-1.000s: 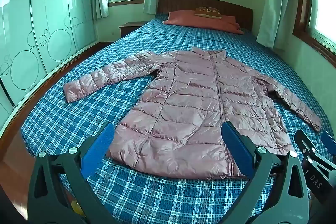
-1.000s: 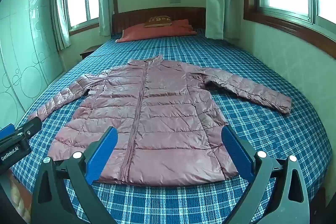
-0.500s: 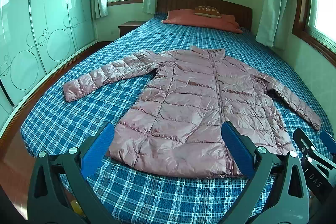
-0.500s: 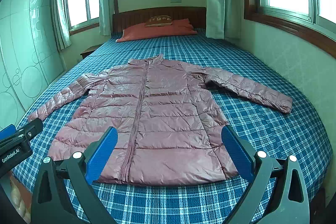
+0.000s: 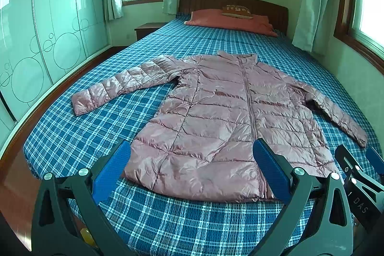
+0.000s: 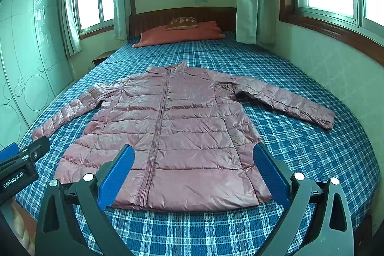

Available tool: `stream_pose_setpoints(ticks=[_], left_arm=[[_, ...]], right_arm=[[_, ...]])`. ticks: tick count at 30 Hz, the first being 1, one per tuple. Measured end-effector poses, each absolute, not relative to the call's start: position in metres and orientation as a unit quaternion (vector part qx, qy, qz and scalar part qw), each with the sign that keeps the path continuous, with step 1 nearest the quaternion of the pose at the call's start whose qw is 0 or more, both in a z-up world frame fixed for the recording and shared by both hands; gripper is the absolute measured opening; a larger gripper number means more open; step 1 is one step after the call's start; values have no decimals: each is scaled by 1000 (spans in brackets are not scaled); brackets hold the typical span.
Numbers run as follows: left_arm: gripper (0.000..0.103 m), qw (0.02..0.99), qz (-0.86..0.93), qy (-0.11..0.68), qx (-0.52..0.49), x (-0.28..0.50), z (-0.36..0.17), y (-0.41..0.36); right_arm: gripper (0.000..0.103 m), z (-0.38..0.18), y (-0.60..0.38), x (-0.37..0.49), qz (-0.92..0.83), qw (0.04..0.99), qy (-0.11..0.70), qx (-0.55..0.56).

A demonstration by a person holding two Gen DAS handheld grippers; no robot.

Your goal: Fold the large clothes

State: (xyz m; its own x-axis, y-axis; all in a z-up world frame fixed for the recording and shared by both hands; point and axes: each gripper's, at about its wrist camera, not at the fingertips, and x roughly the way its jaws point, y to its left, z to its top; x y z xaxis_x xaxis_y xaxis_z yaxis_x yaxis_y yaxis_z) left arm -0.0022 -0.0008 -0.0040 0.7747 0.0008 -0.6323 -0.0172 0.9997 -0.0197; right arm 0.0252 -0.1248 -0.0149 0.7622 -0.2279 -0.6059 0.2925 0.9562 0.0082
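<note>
A shiny pink quilted jacket (image 5: 216, 116) (image 6: 177, 126) lies flat and zipped on the bed, collar toward the headboard, both sleeves spread outward. Its hem faces me at the foot of the bed. My left gripper (image 5: 192, 160) hovers open above the hem's left half, nothing between its blue pads. My right gripper (image 6: 193, 160) is open too, over the hem's right half. Each gripper shows at the edge of the other's view: the right gripper (image 5: 360, 174) and the left gripper (image 6: 19, 160).
The bed's blue plaid sheet (image 5: 100, 136) (image 6: 300, 148) reaches a wooden headboard with an orange pillow (image 5: 230, 20). A green wardrobe (image 5: 40, 44) lines the left side, a wall with windows (image 6: 324, 56) the right. A nightstand (image 5: 146, 29) stands beside the headboard.
Both views have shifted very slightly; the jacket sits a touch lower and closer in the frames. Both grippers stay open and the jacket lies unmoved.
</note>
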Motion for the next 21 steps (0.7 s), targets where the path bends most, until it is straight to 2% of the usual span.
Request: stream_pose_setpoints(ticks=[21], left_arm=[[101,942,5,337,-13,-3,-7,0]], right_arm=[[98,-17,-124,26,-138,937,317,51]])
